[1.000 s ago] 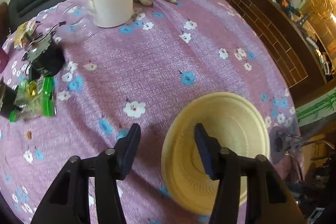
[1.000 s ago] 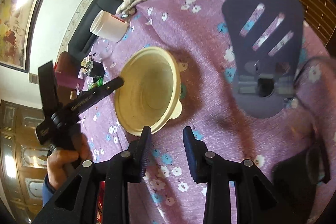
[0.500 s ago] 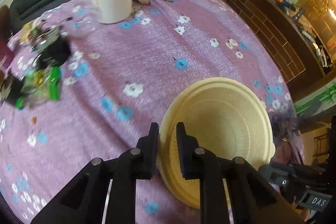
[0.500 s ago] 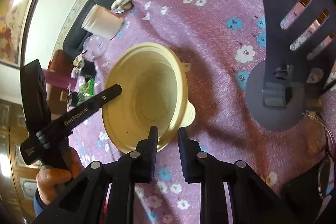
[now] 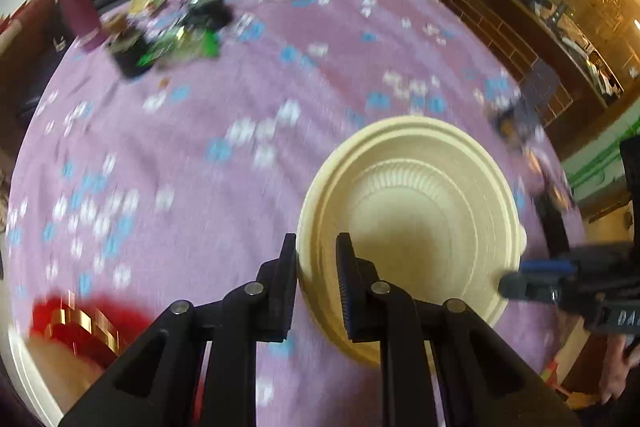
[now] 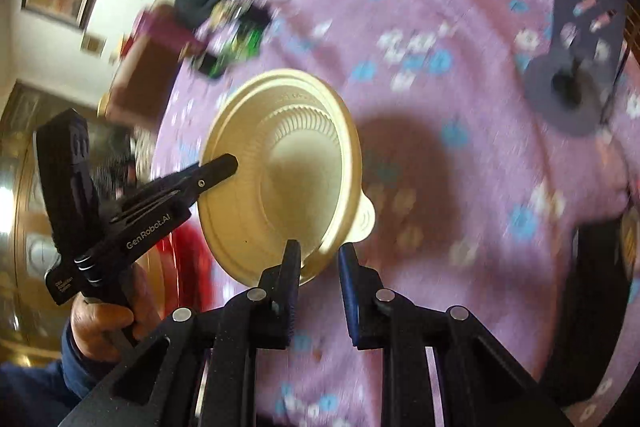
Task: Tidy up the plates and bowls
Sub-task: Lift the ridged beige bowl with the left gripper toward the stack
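On my left, the left gripper has its jaws clamped on the near rim of the cream, ribbed, round plastic bowl, which hangs tilted above the bench draped in purple cloth with blue and white flowers. The right gripper has its jaws pinched on the opposite rim by the bowl's small tab, so I hold it from both sides. Far right stands a dark slotted stand.
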